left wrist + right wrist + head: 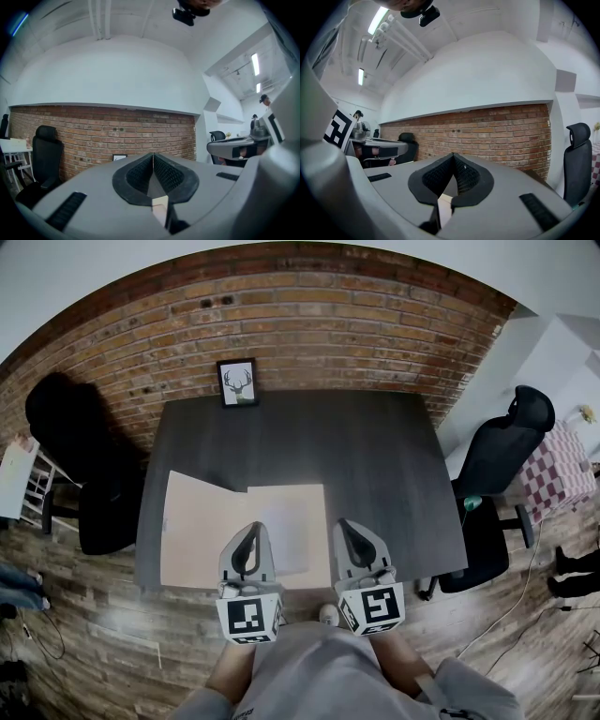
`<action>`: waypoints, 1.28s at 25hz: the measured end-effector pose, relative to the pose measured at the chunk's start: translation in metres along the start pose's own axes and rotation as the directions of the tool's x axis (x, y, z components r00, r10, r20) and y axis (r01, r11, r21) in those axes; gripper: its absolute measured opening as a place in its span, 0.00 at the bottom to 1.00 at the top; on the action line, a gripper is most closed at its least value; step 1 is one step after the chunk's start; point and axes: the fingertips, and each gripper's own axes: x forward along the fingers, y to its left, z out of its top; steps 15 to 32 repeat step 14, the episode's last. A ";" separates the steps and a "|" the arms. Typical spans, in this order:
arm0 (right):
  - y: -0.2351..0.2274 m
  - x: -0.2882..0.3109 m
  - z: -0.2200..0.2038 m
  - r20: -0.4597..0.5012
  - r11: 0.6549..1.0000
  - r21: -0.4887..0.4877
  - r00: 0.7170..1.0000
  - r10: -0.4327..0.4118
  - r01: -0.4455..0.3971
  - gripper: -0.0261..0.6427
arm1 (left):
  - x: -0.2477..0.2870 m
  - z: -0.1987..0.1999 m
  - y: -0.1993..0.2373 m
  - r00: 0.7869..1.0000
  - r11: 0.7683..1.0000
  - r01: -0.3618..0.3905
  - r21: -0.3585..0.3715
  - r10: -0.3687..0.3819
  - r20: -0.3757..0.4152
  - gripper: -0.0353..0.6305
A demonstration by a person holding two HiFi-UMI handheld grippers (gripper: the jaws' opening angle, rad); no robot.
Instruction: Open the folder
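A tan folder [202, 531] lies spread open and flat on the near left part of the dark table [375, 456], with a white sheet [291, 521] on its right half. My left gripper [251, 527] hovers over the folder's near edge, jaws shut with nothing between them. My right gripper [345, 521] is just past the folder's right edge, also shut and empty. In the left gripper view the left gripper [153, 157] points level at the brick wall, pads pressed together. The right gripper [453, 157] looks the same in its own view.
A framed deer picture [237, 382] leans against the brick wall at the table's far edge. A black office chair [502, 465] stands to the right of the table and another black chair [84, 484] to the left. A checkered cloth [553, 470] is at far right.
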 end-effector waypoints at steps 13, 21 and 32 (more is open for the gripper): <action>-0.002 0.006 -0.004 -0.011 1.000 0.007 1.000 0.002 -0.002 0.04 | 0.004 -0.003 0.005 1.000 1.000 -0.013 -0.004 0.013 -0.013 0.06; -0.002 0.007 -0.004 -0.012 1.000 0.006 1.000 0.003 -0.003 0.04 | 0.005 -0.003 0.005 1.000 1.000 -0.014 -0.005 0.013 -0.014 0.06; -0.002 0.007 -0.004 -0.012 1.000 0.006 1.000 0.003 -0.003 0.04 | 0.005 -0.003 0.005 1.000 1.000 -0.014 -0.005 0.013 -0.014 0.06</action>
